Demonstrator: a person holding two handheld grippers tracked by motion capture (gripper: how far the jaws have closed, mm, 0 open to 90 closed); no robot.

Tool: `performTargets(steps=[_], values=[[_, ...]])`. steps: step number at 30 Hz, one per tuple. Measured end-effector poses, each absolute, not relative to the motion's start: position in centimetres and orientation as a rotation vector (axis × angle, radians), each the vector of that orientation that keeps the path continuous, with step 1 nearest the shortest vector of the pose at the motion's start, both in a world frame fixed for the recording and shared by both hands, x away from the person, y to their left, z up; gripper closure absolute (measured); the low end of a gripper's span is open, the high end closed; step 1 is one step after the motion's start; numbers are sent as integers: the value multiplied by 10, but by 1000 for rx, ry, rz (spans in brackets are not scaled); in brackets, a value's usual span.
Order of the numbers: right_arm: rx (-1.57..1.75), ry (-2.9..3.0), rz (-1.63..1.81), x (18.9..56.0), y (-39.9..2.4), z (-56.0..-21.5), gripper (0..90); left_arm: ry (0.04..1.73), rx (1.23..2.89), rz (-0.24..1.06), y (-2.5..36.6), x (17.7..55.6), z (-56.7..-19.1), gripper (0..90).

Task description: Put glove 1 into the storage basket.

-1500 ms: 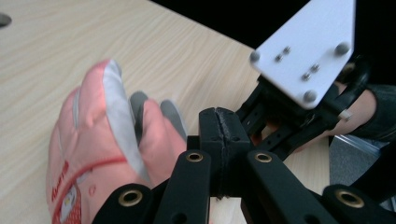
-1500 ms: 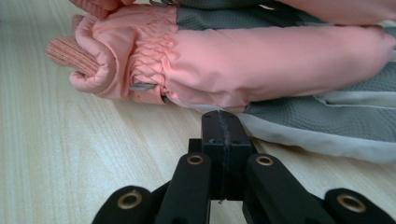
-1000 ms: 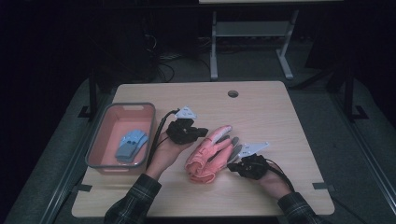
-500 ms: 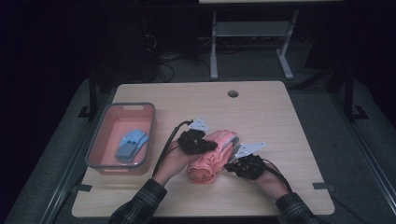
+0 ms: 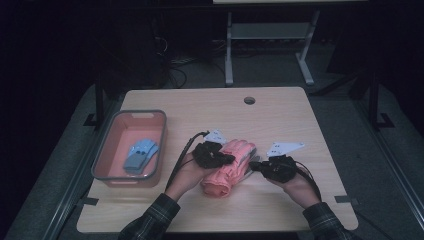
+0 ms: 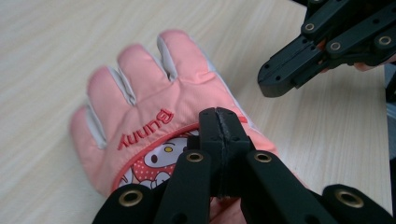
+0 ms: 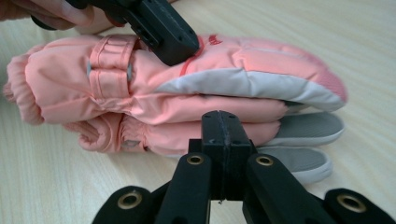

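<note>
**Pink gloves stacked at mid-table**

My left gripper (image 5: 227, 159), jaws pressed together with nothing between them, rests its tips on the top pink glove (image 6: 154, 93). My right gripper (image 5: 254, 164), jaws likewise closed and empty, sits just beside the stacked pair (image 7: 187, 107). The pair lies on the wooden table (image 5: 215, 107), right of a pink bin (image 5: 117, 176) holding blue gloves (image 5: 140, 154).

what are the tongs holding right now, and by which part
Nothing. Both tongs are shut and empty: the left tongs press down on the back of the top pink glove, the right tongs sit beside the stacked pair.
</note>
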State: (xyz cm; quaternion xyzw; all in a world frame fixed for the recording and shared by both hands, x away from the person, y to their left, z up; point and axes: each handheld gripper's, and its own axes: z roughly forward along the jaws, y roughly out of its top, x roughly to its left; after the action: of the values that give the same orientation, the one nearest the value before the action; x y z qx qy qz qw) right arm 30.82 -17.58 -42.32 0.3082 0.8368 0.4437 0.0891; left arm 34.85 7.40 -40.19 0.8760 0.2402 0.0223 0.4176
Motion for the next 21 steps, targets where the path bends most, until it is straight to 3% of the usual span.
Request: performTargets(steps=[8,21], values=[[928,2441,1362,319,-175,-402,900,619,2161,89,87,348,-391,896],[900,2447,1391,354,-131,-388,900,616,2145,41,96,344,-396,876]])
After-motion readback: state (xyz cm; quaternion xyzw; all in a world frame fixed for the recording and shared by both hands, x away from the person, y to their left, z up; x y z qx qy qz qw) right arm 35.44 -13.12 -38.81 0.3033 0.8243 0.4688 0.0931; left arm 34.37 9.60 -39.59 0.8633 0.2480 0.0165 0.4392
